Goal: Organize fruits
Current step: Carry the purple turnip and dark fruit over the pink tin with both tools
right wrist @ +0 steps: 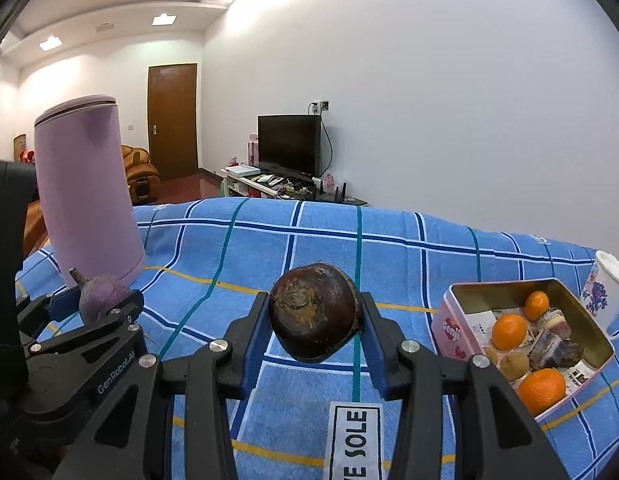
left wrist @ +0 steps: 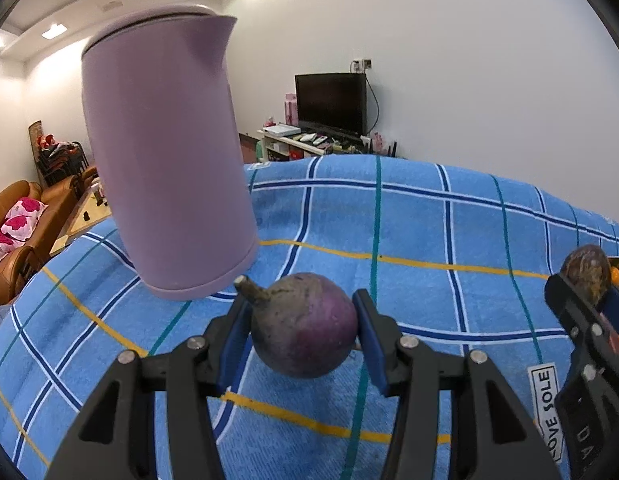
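Both claws clamped: left claw [left wrist: 303, 322] purple fruit [left wrist: 305, 324], right claw [right wrist: 315, 316] brown fruit [right wrist: 315, 312].

I see a woven blue checked cloth [right wrist: 293, 248] with a matt nap, a matt lilac plastic-looking kettle [left wrist: 165, 152], a dull, rough-skinned purple fruit [left wrist: 305, 326], a scuffed dark brown fruit [right wrist: 315, 312], and a tin box [right wrist: 505, 292] with shiny gold metal inside.

Lilac kettle [left wrist: 165, 152], blue plaid cloth [left wrist: 429, 232], orange tangerines [right wrist: 509, 331].

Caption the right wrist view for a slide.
Right gripper holds a dark brown fruit beside the open tin of oranges.
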Demonstrator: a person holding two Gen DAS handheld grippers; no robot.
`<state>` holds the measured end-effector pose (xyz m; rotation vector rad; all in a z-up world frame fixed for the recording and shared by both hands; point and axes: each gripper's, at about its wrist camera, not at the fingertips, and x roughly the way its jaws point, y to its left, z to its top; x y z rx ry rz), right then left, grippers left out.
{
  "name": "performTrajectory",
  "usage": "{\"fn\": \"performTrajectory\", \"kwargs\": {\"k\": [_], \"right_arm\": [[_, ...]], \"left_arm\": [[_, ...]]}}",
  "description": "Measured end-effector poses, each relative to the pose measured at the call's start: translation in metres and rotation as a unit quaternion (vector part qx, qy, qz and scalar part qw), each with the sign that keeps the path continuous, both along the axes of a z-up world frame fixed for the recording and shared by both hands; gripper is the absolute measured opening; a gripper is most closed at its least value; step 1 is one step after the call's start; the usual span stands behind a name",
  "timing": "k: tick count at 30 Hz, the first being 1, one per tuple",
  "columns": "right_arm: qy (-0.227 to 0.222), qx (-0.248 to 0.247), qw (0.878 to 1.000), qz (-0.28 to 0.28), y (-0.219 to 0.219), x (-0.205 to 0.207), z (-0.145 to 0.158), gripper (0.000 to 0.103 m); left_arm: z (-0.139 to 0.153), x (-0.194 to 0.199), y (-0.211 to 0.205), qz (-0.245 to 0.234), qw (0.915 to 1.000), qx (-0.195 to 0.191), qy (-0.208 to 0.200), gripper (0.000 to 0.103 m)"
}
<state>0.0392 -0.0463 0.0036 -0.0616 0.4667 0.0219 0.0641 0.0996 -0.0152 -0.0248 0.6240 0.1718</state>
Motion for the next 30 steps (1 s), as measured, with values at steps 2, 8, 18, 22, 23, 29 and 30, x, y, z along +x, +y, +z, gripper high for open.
{"fn": "performTrajectory", "kwargs": {"k": [2,8,18,22,23,29,30], "right_arm": [[-0.001,0.0,1.0,0.001,0.0,-0.002,0.0,0.045],[-0.001,0.004,1.0,0.005,-0.003,-0.007,0.0,0.045],[0.0,0.006,1.0,0.001,-0.012,-0.017,0.0,0.045],[-0.002,0.004,1.0,-0.001,-0.017,-0.022,0.0,0.045],[-0.003,0.003,1.0,-0.001,-0.018,-0.023,0.0,0.045],[-0.003,-0.002,1.0,-0.002,-0.026,-0.029,0.001,0.045],[-0.003,-0.002,1.0,-0.003,-0.028,-0.03,0.001,0.045]], "left_arm": [[0.0,-0.004,0.0,0.001,1.0,-0.005,-0.003,0.053],[0.002,-0.013,-0.007,-0.004,0.9999,-0.002,-0.011,0.053],[0.004,-0.025,-0.023,-0.013,0.9998,0.003,-0.012,0.053],[0.004,-0.028,-0.028,-0.017,0.9998,0.0,-0.009,0.053],[0.004,-0.029,-0.029,-0.019,0.9998,0.0,-0.009,0.053],[0.004,-0.035,-0.041,-0.029,0.9995,0.007,-0.01,0.053],[0.004,-0.036,-0.043,-0.032,0.9994,0.007,-0.01,0.053]]}}
